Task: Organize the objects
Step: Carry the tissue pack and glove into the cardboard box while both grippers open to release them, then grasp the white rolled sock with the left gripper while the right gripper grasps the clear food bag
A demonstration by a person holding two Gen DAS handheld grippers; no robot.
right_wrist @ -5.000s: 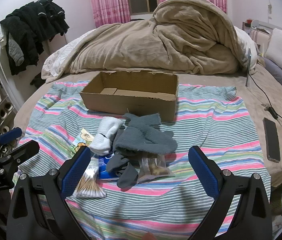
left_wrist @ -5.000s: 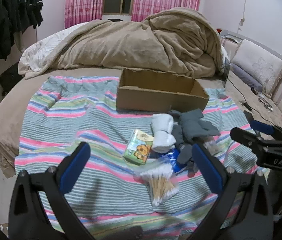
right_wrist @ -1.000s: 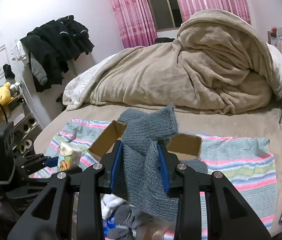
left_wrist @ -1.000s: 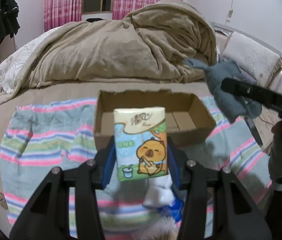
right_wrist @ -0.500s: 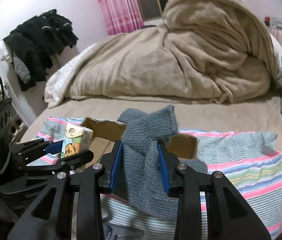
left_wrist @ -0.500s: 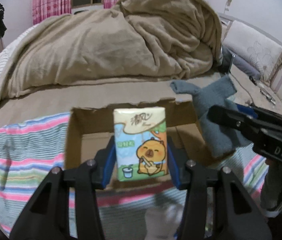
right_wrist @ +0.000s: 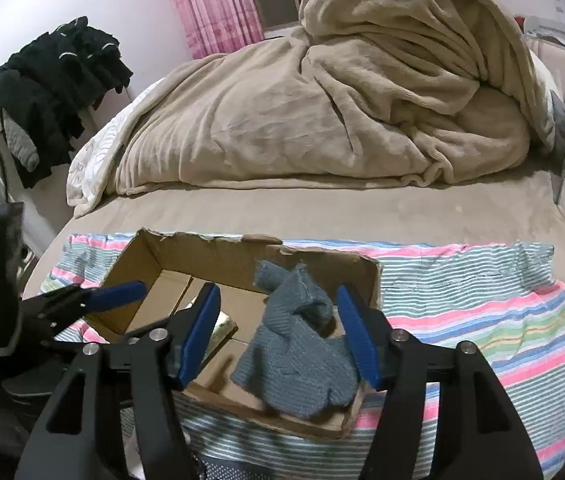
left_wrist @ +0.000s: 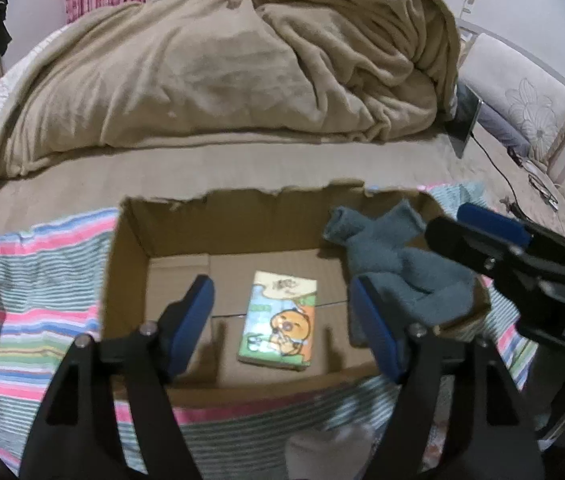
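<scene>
An open cardboard box (left_wrist: 130, 264) sits on a striped cloth on the bed; it also shows in the right wrist view (right_wrist: 218, 252). A tissue pack (left_wrist: 280, 322) with a cartoon animal lies flat on the box floor. My left gripper (left_wrist: 282, 316) is open above it, empty. A grey knitted sock bundle (left_wrist: 394, 268) lies in the box's right end, draped on the rim; it shows in the right wrist view (right_wrist: 294, 348). My right gripper (right_wrist: 278, 332) is open around it, pads apart from the fabric.
A tan blanket (left_wrist: 242, 60) is heaped behind the box. The striped cloth (right_wrist: 482, 300) extends right of the box. A white sock (left_wrist: 330, 452) lies in front of the box. Dark clothes (right_wrist: 54, 88) hang at the left. A pillow (left_wrist: 522, 92) lies at the right.
My left gripper opened and the tissue pack dropped onto the box floor. My right gripper opened and the grey socks fell into the box's right end. Both grippers moved closer over the box.
</scene>
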